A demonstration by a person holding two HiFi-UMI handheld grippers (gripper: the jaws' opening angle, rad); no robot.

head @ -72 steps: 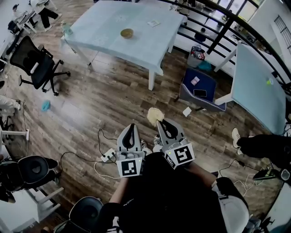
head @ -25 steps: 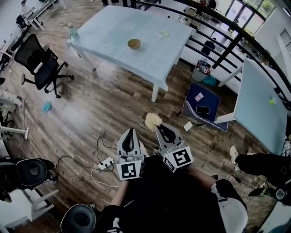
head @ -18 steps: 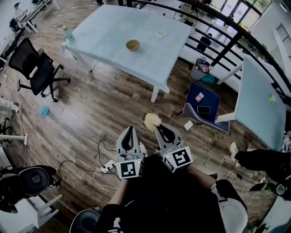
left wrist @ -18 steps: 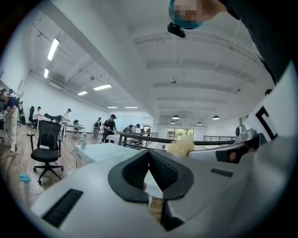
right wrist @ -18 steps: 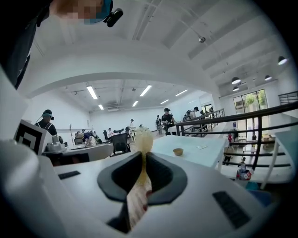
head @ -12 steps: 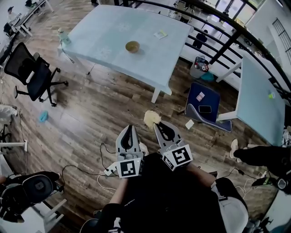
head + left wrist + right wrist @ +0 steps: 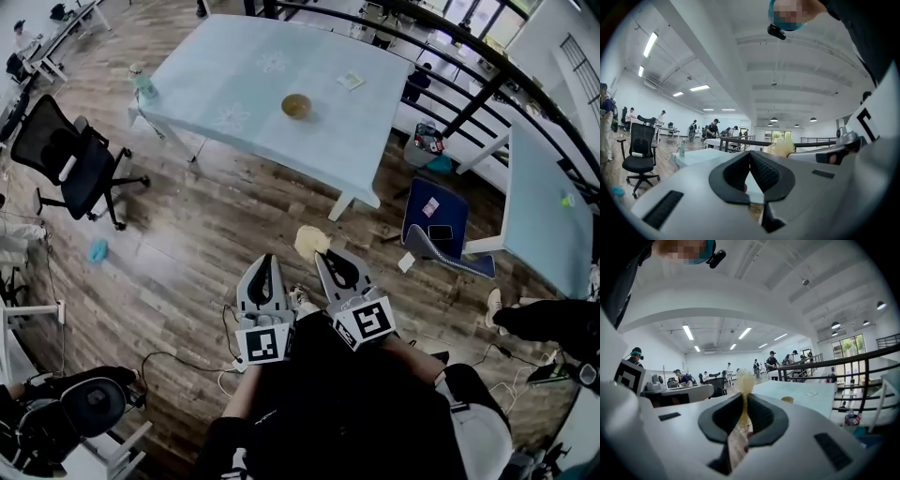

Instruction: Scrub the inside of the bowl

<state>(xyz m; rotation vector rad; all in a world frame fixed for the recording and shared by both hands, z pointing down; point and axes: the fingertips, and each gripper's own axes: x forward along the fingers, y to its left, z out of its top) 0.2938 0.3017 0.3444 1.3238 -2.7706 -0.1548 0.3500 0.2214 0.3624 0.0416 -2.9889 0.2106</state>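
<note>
bowl (image 7: 296,106) and table (image 7: 234,80) sit further right than a second ago. head view: bowl at 12 o'clock, well apart from left gripper (image 7: 265,262) and right gripper (image 7: 323,255). left gripper view: jaws pressed together, nothing between. right gripper view: jaws clamped on yellow scrubber (image 7: 743,379); bowl at 3 o'clock of them.

The bowl (image 7: 296,106) on the counter (image 7: 234,80) is too small to show its inside. The scrubber (image 7: 308,240) (fluffy head aside) is mostly hidden within the right tongs (image 7: 325,254).
</note>
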